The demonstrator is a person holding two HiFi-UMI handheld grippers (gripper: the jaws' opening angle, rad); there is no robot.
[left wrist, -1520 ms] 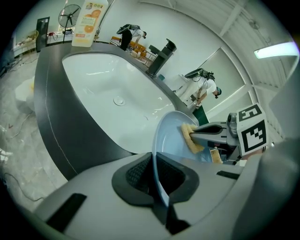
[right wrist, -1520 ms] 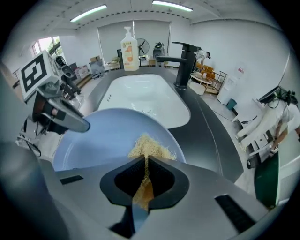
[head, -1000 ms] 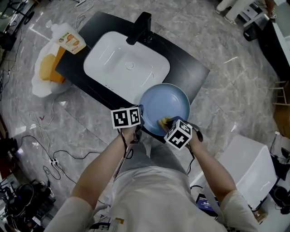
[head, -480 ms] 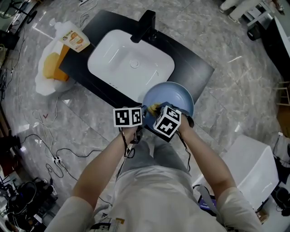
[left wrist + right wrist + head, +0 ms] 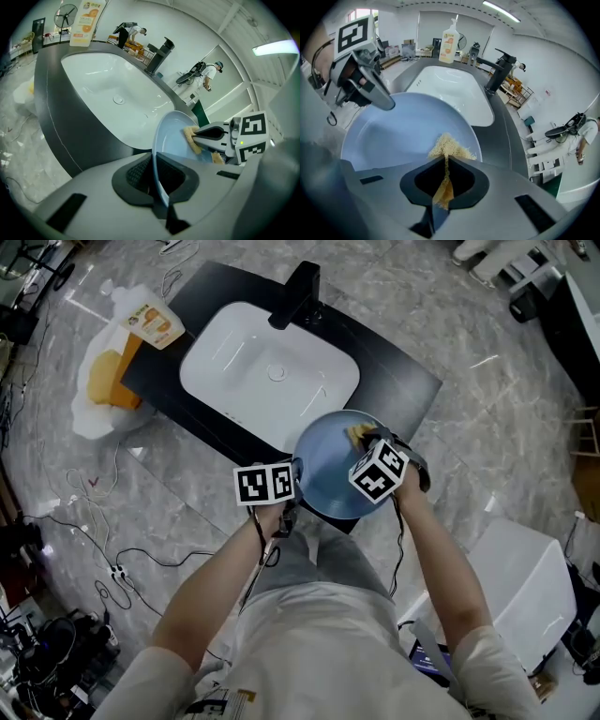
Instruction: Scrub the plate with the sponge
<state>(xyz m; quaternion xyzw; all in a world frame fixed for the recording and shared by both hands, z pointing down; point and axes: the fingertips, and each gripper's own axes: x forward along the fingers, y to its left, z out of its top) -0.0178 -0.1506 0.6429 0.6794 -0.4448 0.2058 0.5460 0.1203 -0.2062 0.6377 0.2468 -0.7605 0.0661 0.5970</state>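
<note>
The left claw (image 5: 157,185) was clamped on the near rim of the blue plate (image 5: 172,136). It held the plate over the front edge of the black counter (image 5: 398,381), just beside the white sink (image 5: 267,371); whether the plate rested on the counter could not be made out. The right claw (image 5: 442,185) was closed on the yellow sponge (image 5: 449,147), pressing it against the plate's far right part. In the head view the marker cubes (image 5: 262,485) covered both sets of jaws, and only a corner of the sponge showed. Half a second earlier the sponge had been at the plate's near left, close by the left claw; it had since crossed the dish. Only the left gripper view showed the rim edge-on between the jaws. Only the right gripper view showed the sponge squeezed thin, its frayed end on the plate.
</note>
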